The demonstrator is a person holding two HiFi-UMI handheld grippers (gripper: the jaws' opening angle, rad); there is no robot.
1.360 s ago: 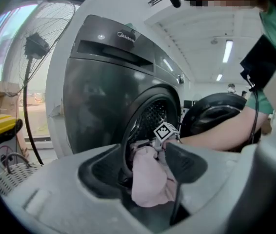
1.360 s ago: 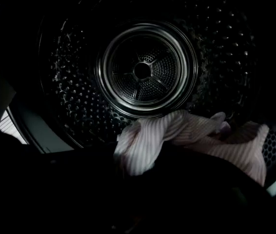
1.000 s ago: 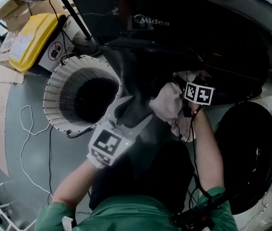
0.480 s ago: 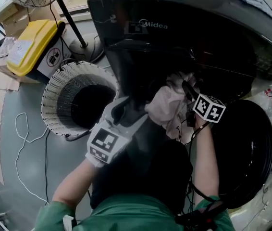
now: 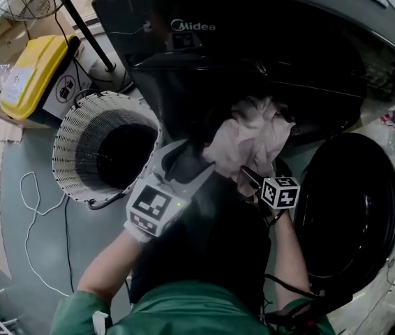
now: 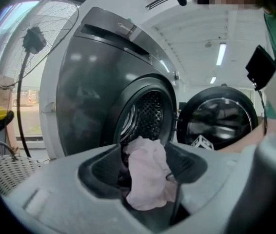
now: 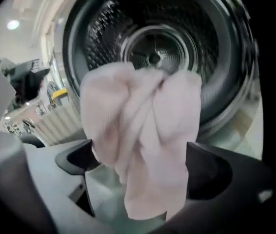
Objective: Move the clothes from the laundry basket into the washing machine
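Observation:
A pale pink cloth (image 5: 250, 137) hangs bunched at the mouth of the dark washing machine (image 5: 253, 61), in front of its drum (image 7: 152, 48). My right gripper (image 5: 257, 174) sits just below and short of it. Its jaws are opening and stand wide, with the cloth (image 7: 145, 130) hanging between them and neither pad pressing on it. My left gripper (image 5: 196, 158) is open to the left of the cloth, which shows beyond its jaws (image 6: 145, 172). The white wicker laundry basket (image 5: 72, 128) stands left of the machine, dark inside.
The machine's round door (image 5: 354, 222) hangs open at the right. A yellow bin (image 5: 33, 68) and a fan stand (image 5: 79, 23) are behind the basket. A white cable (image 5: 33, 201) trails on the grey floor.
My right gripper has drawn back from the drum mouth toward me and its jaws have spread, leaving the pink cloth hanging at the opening. The left gripper has stayed put.

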